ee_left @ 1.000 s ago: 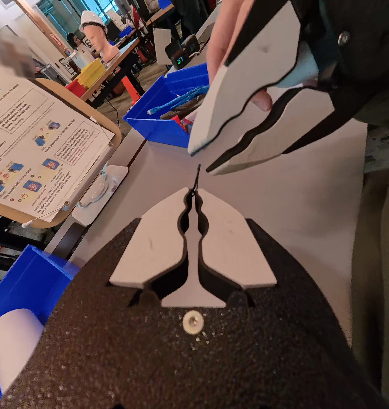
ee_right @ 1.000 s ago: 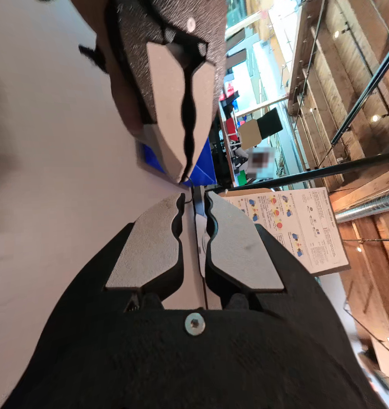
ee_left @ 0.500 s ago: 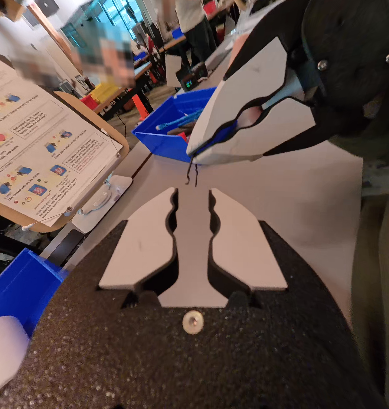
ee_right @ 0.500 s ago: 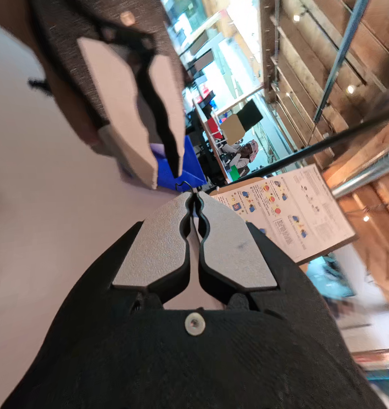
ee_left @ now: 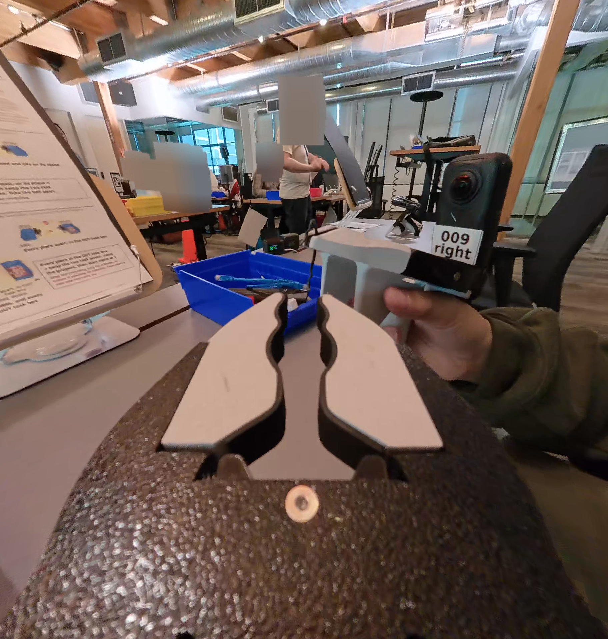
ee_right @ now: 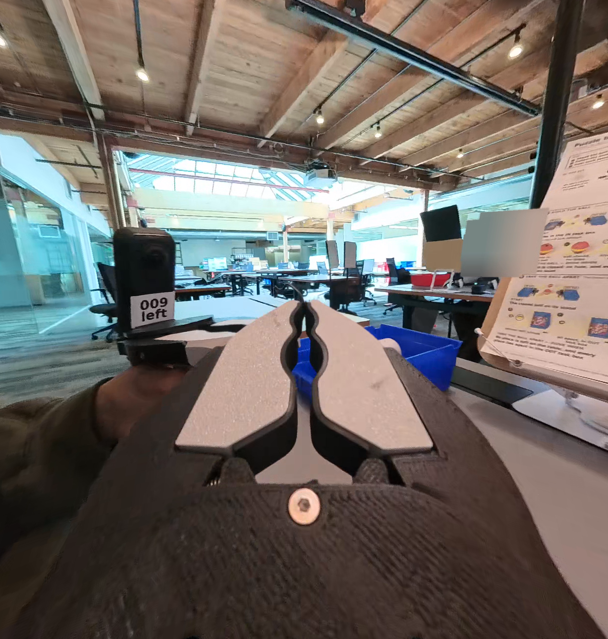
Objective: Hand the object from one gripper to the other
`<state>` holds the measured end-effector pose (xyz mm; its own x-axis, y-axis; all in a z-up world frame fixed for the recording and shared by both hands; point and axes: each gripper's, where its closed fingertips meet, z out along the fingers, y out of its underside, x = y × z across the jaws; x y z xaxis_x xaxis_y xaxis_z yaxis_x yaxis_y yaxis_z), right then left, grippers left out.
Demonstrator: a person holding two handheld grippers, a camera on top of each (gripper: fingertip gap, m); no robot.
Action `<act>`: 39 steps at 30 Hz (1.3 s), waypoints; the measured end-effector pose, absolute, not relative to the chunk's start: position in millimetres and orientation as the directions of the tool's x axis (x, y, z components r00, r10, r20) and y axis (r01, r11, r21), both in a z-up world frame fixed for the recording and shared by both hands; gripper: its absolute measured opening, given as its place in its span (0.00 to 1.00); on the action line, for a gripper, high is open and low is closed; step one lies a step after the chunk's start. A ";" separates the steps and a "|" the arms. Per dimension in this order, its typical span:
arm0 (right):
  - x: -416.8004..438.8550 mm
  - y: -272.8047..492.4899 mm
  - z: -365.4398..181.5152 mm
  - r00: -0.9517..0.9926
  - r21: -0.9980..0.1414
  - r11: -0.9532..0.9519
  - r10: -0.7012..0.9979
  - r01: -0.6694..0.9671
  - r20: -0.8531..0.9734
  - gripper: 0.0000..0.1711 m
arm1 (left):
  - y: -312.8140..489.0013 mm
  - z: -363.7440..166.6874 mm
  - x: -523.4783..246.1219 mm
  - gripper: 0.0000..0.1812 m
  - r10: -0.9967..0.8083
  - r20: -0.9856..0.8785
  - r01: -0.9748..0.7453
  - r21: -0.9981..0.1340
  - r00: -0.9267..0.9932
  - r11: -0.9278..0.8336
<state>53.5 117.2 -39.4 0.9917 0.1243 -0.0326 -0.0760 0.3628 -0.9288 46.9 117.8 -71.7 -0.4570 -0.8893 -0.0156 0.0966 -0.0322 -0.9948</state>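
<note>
The object is a thin black wire [ee_right: 293,289]. It sticks out of the tips of my right gripper [ee_right: 305,304], whose fingers are shut on it. In the left wrist view the wire [ee_left: 310,268] hangs down from the right gripper [ee_left: 317,243], which a hand holds side-on just right of my left gripper. My left gripper [ee_left: 301,300] is open and empty, with a clear gap between its fingers. In the right wrist view the left gripper's camera [ee_right: 144,273] stands at the left, with its fingers mostly hidden behind my right gripper.
A blue bin [ee_left: 223,294] with blue cables stands on the grey table [ee_left: 53,435] ahead; it also shows in the right wrist view [ee_right: 430,349]. An instruction board on a stand [ee_left: 43,224] is at the table's left. An office chair [ee_left: 579,221] is at the right. Left and right tips are no more than a few centimetres apart.
The left gripper opened and let go of the wire. The right gripper shut on it. Both grippers then swung up to level and now sit side by side.
</note>
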 end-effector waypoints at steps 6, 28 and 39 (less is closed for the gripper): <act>49.9 120.2 -43.2 0.992 -0.935 0.350 0.122 -0.058 -0.016 0.00 | 116.2 -66.8 44.7 0.06 -0.875 0.029 0.106 -0.990 -0.483 -0.091; 53.3 131.7 -88.2 0.495 -0.498 -0.118 -0.055 0.859 0.867 0.09 | 144.2 -117.9 55.2 0.01 -0.659 -0.709 -0.140 -0.647 -0.251 0.750; 57.8 132.2 -86.9 0.526 -0.533 -0.118 -0.082 0.838 0.846 0.01 | 141.2 -109.2 55.8 0.10 -0.684 -0.696 -0.089 -0.684 -0.220 0.724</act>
